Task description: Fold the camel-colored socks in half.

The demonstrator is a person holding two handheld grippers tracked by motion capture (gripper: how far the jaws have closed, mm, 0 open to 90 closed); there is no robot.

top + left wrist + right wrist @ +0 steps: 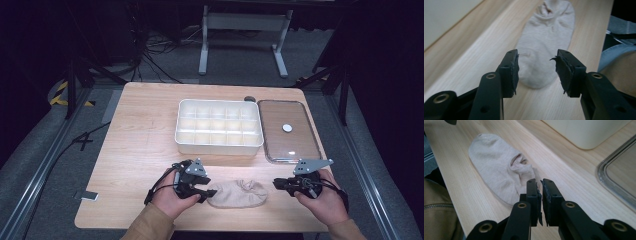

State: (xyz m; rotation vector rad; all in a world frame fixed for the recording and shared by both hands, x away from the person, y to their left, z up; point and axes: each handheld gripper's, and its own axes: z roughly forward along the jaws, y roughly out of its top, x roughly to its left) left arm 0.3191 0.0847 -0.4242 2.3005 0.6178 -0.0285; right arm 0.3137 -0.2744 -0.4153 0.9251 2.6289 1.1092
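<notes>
Beige and knitted, a short ankle sock lies flat on the light wooden table at the lower centre of the high view, between the two hand-held tools. The left gripper sits at the sock's left end with its black jaws spread wide. In the left gripper view the sock's rounded end lies in the gap between the frayed pads without being pinched. The right gripper sits just off the sock's right end in the high view, its jaws nearly together. In the right gripper view only a thin slit shows between the pads, with nothing held, and the sock's cuff opening lies just beyond the tips. In the upper centre of the high view stands a white plastic organiser box with many compartments. Just to its right lies a clear rectangular lid with a white round knob.
</notes>
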